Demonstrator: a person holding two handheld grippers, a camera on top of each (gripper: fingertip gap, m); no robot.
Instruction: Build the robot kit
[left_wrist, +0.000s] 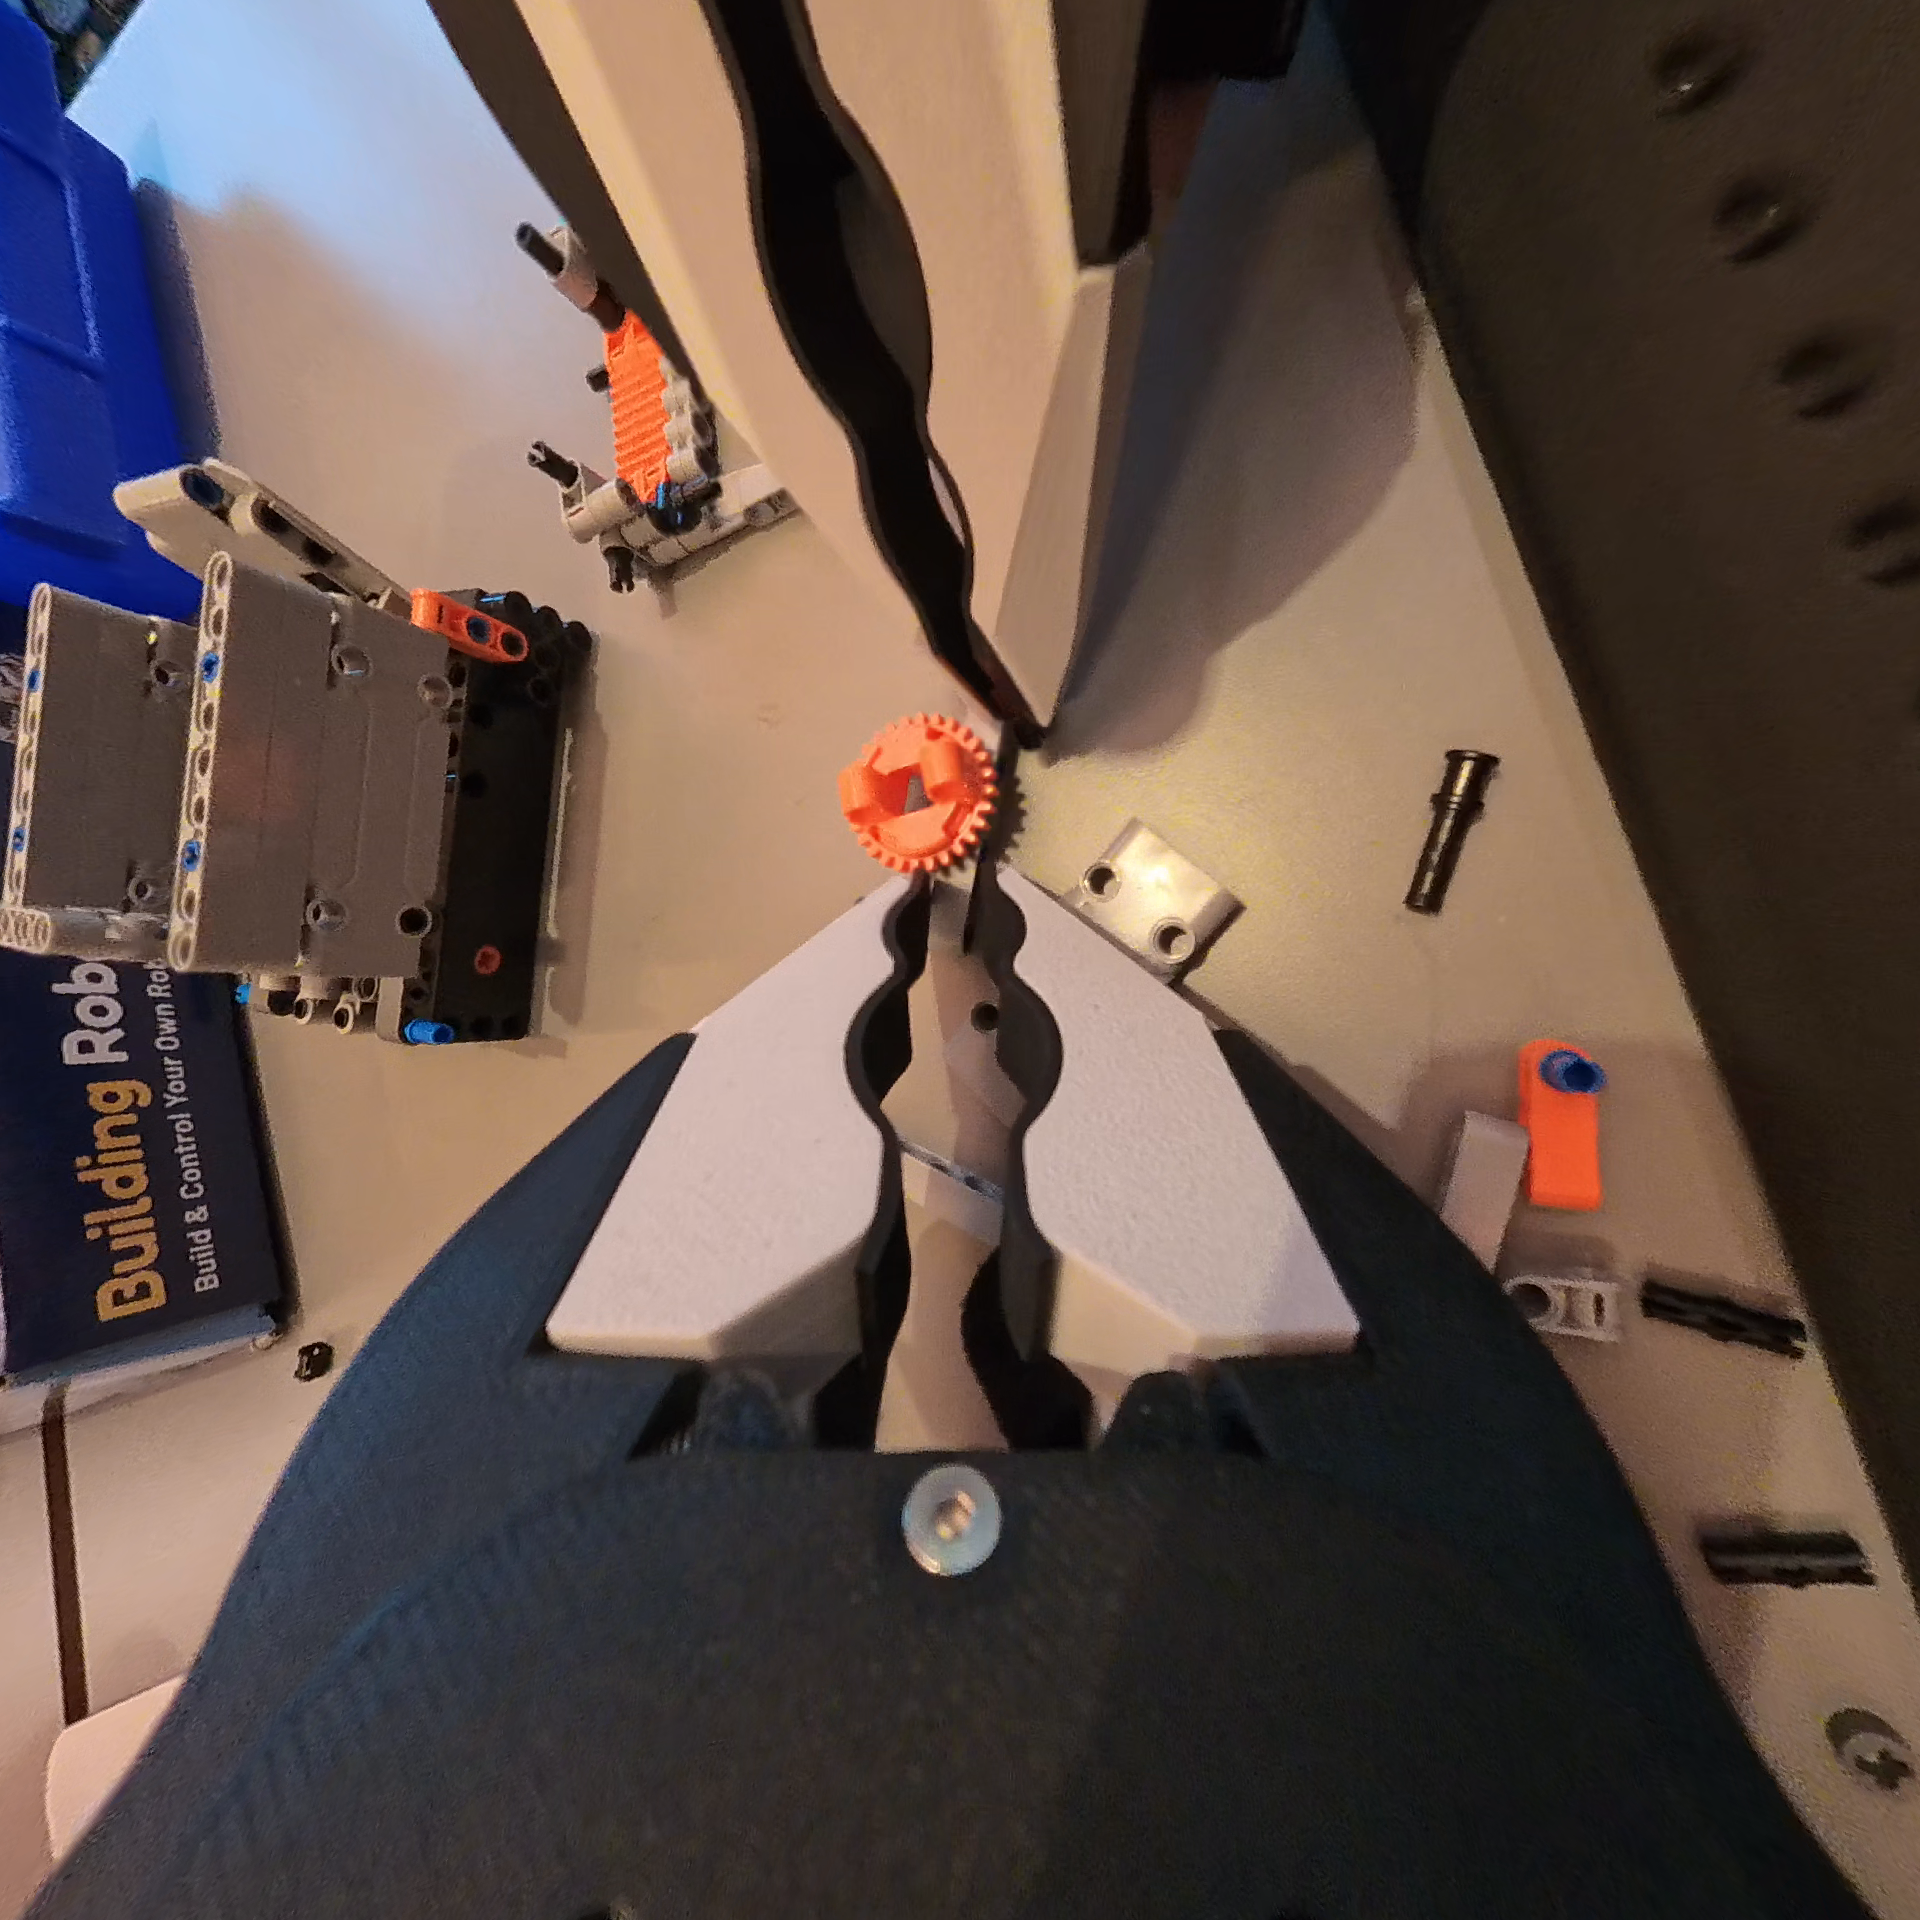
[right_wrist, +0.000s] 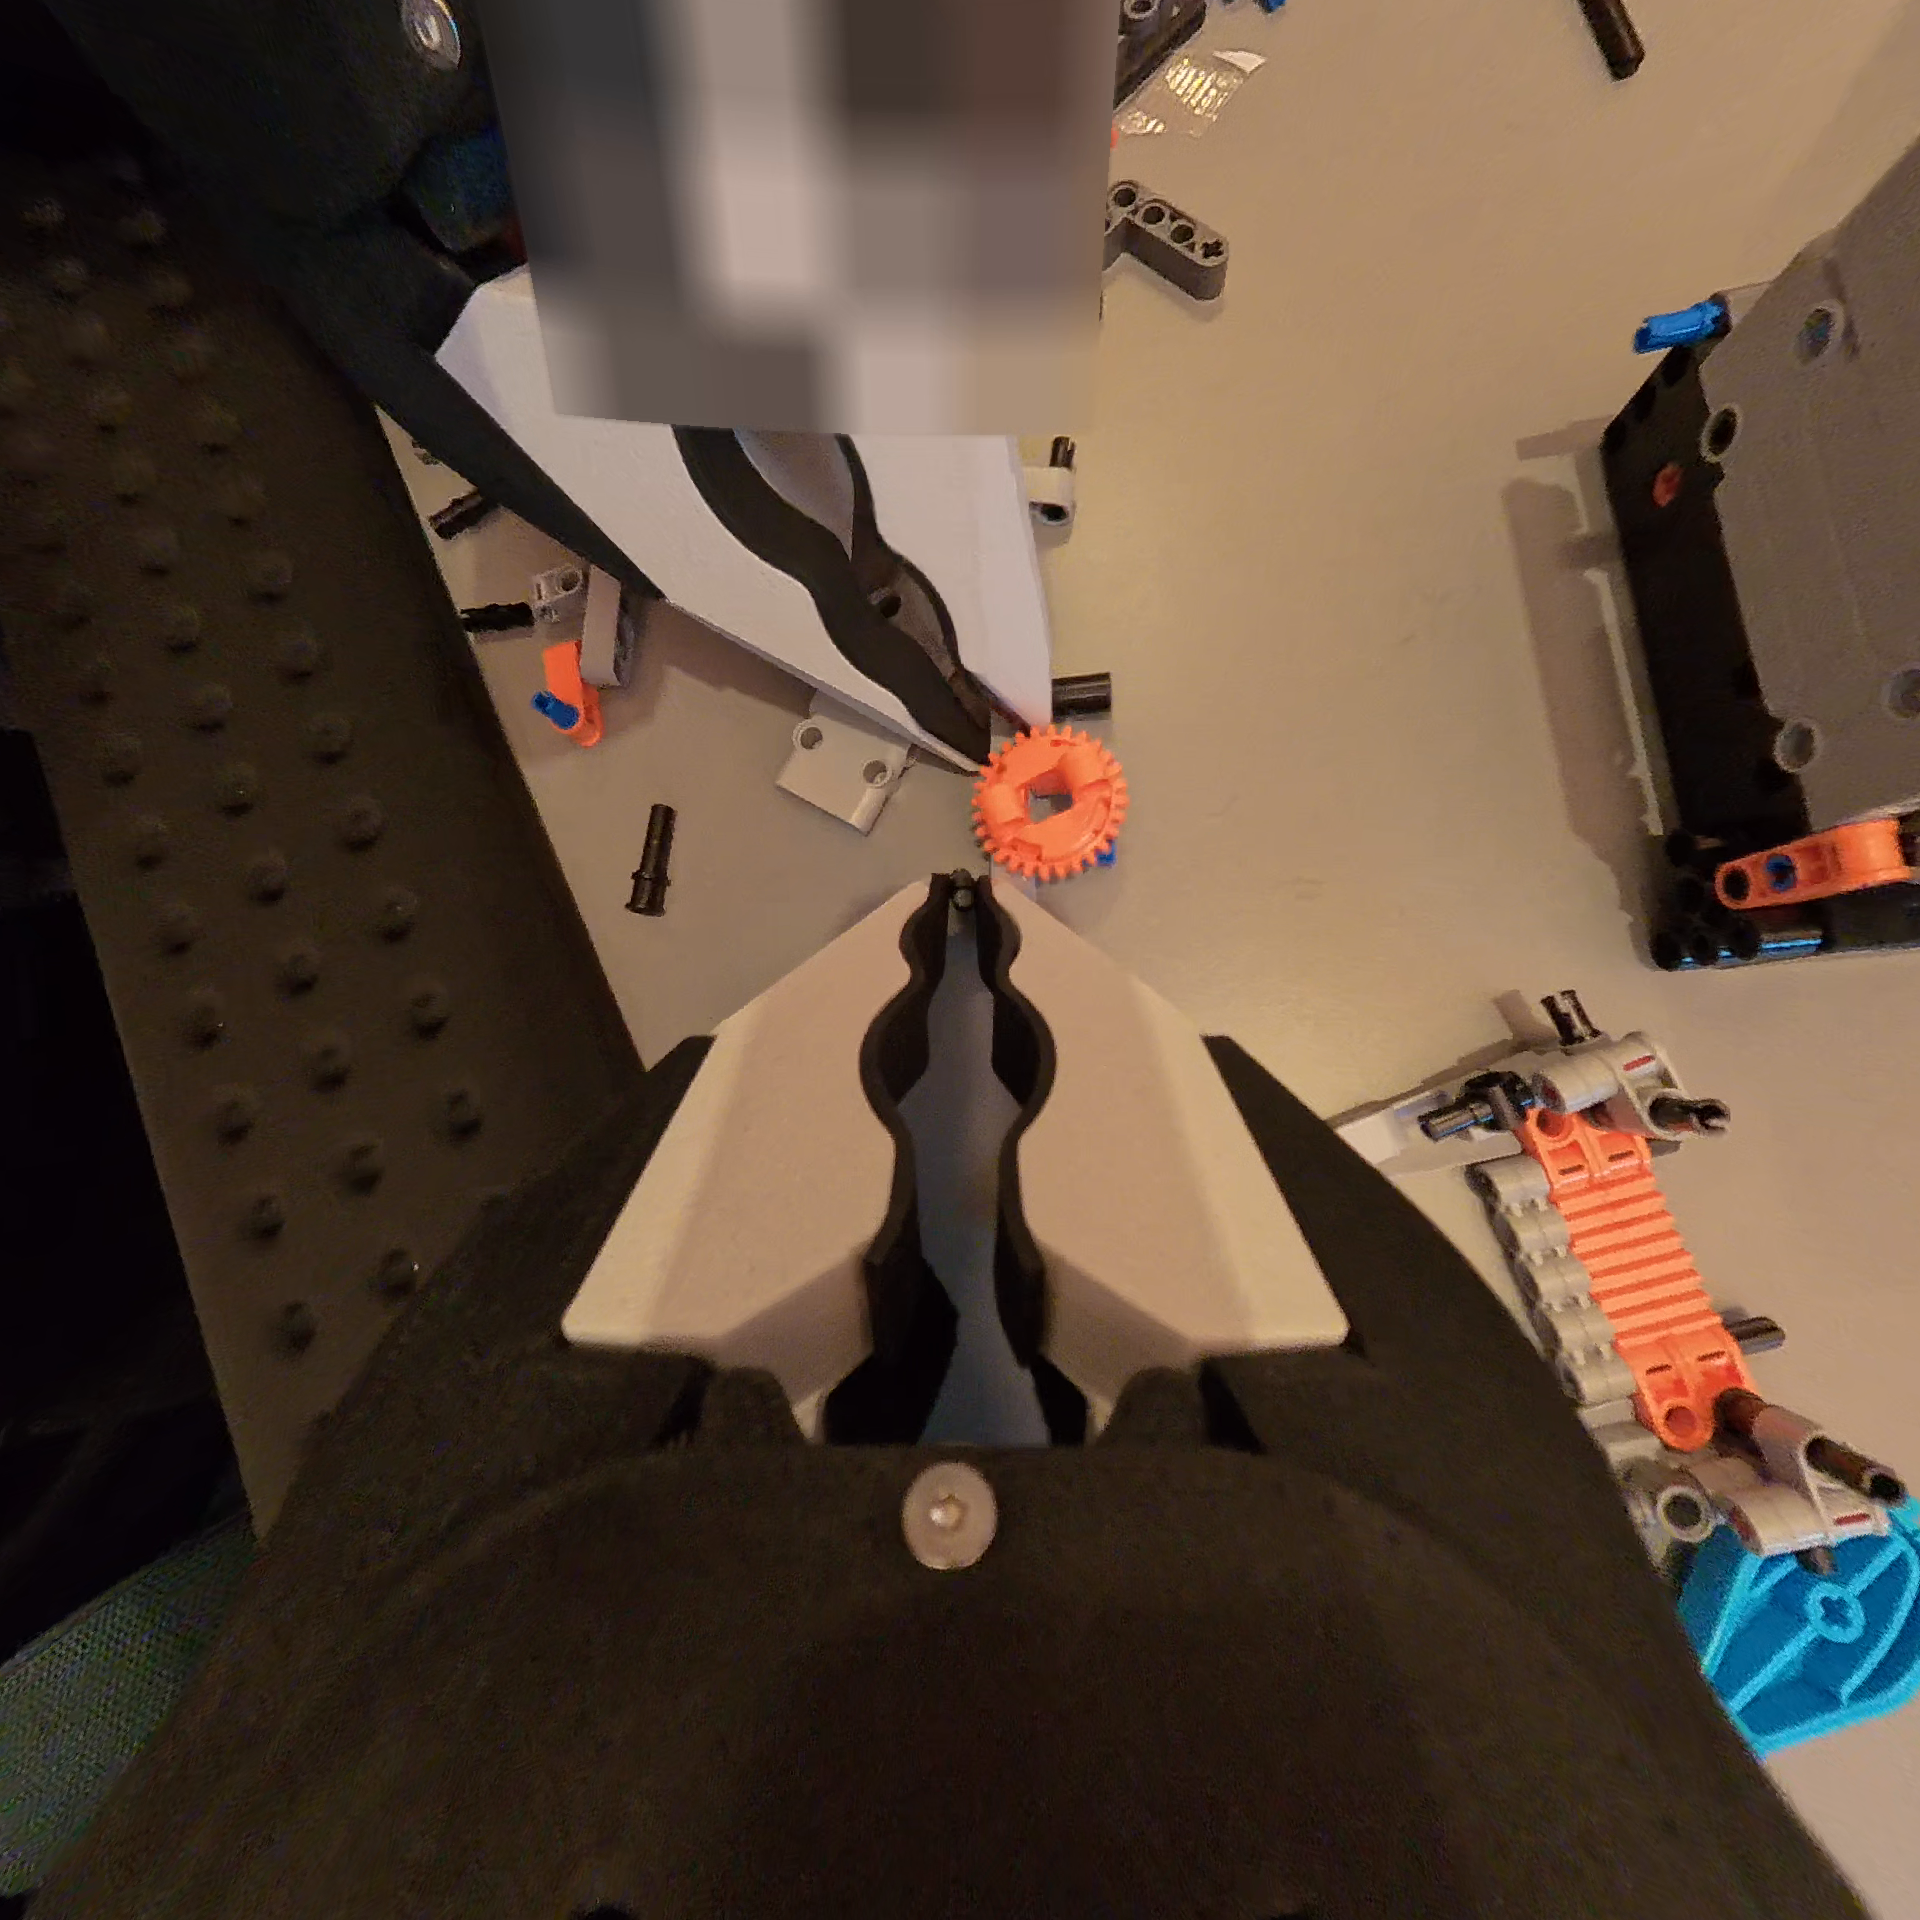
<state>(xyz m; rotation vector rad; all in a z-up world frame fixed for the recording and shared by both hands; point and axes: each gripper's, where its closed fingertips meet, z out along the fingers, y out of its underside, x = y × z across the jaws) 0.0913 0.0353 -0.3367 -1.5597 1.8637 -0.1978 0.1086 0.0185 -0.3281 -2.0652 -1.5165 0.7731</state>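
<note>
Left wrist view: left gripper (left_wrist: 951, 904) closed on a grey beam (left_wrist: 961, 997) carrying the orange gear (left_wrist: 920, 795) at 12 o'clock.
Right gripper (right_wrist: 966, 891): narrow, pinching a black pin (right_wrist: 964, 889); gear at 1 o'clock.
Grey plate (left_wrist: 1153, 899): 2 o'clock.

Each tool (left_wrist: 951, 904) (right_wrist: 961, 888) has a black body, pale fingers, wavy black pads and a silver screw (left_wrist: 951, 1519).

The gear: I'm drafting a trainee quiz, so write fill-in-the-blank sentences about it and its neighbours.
The toothed gear is ___ in colour.
The right gripper pinches a small ___ pin.
The left gripper is shut on a light ___ beam.
The flat plate beside the gear has ___ holes.
Missing: orange, black, grey, two.
</note>
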